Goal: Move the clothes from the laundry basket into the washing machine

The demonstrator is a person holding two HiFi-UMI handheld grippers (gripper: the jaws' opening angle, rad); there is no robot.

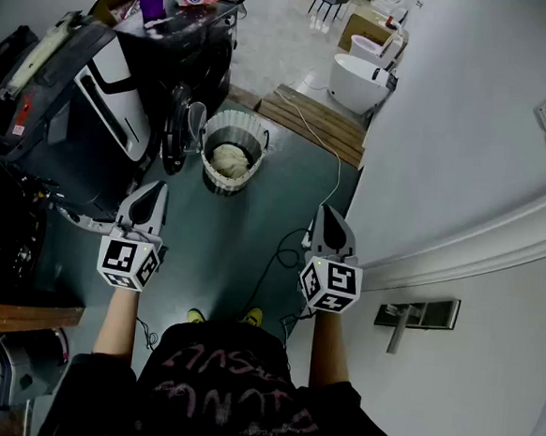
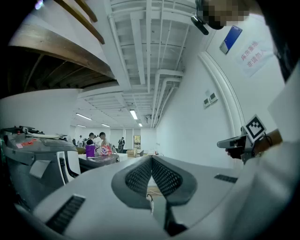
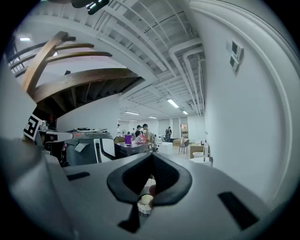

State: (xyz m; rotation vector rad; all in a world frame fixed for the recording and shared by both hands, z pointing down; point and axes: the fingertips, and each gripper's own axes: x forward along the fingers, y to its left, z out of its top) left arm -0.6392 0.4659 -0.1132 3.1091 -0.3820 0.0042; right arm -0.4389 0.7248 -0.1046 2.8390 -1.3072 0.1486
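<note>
A white laundry basket [image 1: 234,129] stands on the dark floor ahead of me, with a cream cloth [image 1: 229,159] bundled inside. To its left is the washing machine [image 1: 108,105], its round door [image 1: 177,128] swung open toward the basket. My left gripper [image 1: 157,188] and right gripper [image 1: 327,210] are held level side by side, well short of the basket. Both are shut with nothing between the pads. In the left gripper view the jaws [image 2: 151,160] meet at a point. Below the closed jaws [image 3: 152,158] in the right gripper view, the basket [image 3: 144,200] peeks through.
A white wall [image 1: 464,180] runs close along the right. A cable [image 1: 336,175] trails over the floor from a wooden platform [image 1: 318,120]. White tubs [image 1: 357,82] stand at the back. A cluttered table [image 1: 176,12] sits behind the machine, and dark equipment [image 1: 8,239] is at my left.
</note>
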